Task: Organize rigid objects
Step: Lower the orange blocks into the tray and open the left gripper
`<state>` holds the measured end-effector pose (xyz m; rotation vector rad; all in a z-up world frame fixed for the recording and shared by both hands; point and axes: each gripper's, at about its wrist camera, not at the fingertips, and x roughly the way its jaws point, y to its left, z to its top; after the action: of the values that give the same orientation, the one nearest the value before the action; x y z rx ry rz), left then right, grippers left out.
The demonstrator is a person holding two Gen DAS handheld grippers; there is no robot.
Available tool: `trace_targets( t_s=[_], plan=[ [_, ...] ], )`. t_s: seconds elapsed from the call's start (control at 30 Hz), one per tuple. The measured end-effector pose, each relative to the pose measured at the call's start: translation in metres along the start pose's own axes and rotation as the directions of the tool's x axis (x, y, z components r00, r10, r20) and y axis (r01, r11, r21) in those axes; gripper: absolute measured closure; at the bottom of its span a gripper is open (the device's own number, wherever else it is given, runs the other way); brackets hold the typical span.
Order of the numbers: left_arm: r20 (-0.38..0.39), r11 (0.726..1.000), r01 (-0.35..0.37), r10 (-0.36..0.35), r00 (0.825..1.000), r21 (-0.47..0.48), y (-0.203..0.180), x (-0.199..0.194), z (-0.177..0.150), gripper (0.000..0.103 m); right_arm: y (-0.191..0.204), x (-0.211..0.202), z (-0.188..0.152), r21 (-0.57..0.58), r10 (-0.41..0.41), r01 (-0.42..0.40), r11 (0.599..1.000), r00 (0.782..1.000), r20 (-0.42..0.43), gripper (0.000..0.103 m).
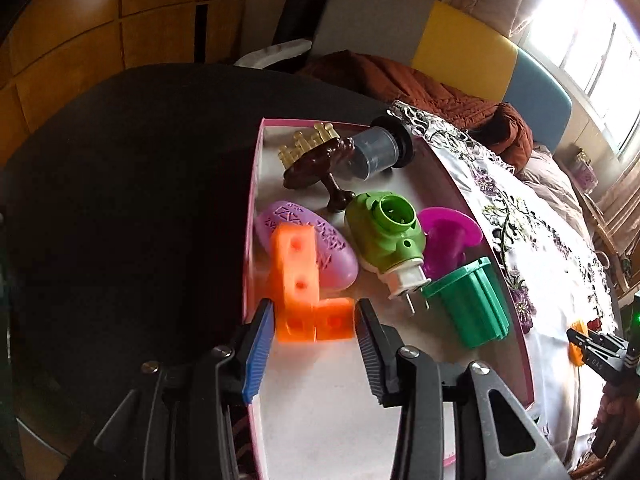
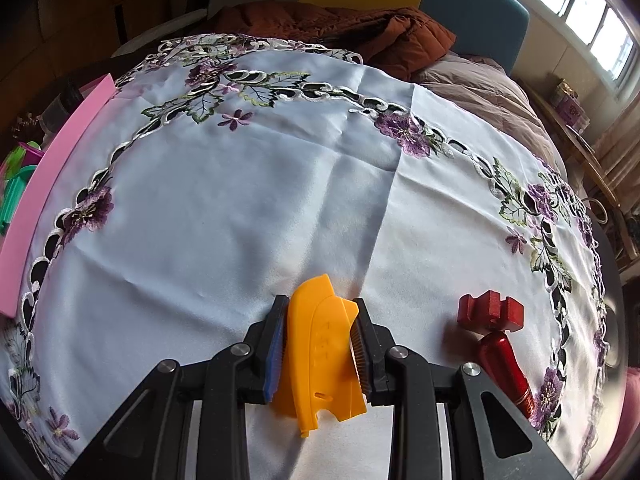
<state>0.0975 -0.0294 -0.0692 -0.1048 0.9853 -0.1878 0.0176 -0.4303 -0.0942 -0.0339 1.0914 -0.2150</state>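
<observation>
White cloth [image 2: 224,208] embroidered with purple flowers covers the table, and a pink-walled box [image 1: 251,216] with a white floor sits on its left part. Nearest in the left wrist view, the left gripper [image 1: 316,316] hangs over the near end of the box, its jaws parted a little around an orange block piece [image 1: 304,280]; the piece is blurred, a gap shows at each pad, and neither pad presses on it. Just behind it lies a purple oval soap dish [image 1: 320,240], then a green plug-in device [image 1: 380,236] with its prongs toward the camera, a magenta funnel-shaped piece [image 1: 448,236] and a green ribbed cup [image 1: 472,300] on its side. Farther back in the box lie a dark brown brush [image 1: 316,164] and a clear grey cup [image 1: 372,152]. Out on the cloth, the right gripper [image 2: 320,320] is clamped on a yellow plastic piece [image 2: 316,344], both pads tight against its sides. Just right of it lies a red wooden stamp [image 2: 496,328]. Beyond the table, a rust-brown quilt [image 2: 392,36] lies before a window [image 2: 592,12].
</observation>
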Motion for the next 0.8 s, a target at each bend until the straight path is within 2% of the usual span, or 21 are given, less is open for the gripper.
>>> trace_targets(
  t_s=[0.4, 0.8],
  plan=[
    [0.105, 0.999, -0.040, 0.037, 0.994, 0.029, -0.007, -0.042, -0.002, 0.059, 0.002, 0.000, 0.000, -0.010, -0.010, 0.010, 1.000, 1.000, 0.002, 0.073],
    [0.153, 0.996, -0.027, 0.014, 0.988, 0.088, -0.022, -0.068, -0.010, 0.059, 0.002, -0.001, 0.000, -0.015, -0.015, 0.015, 1.000, 1.000, 0.003, 0.073]
  ],
)
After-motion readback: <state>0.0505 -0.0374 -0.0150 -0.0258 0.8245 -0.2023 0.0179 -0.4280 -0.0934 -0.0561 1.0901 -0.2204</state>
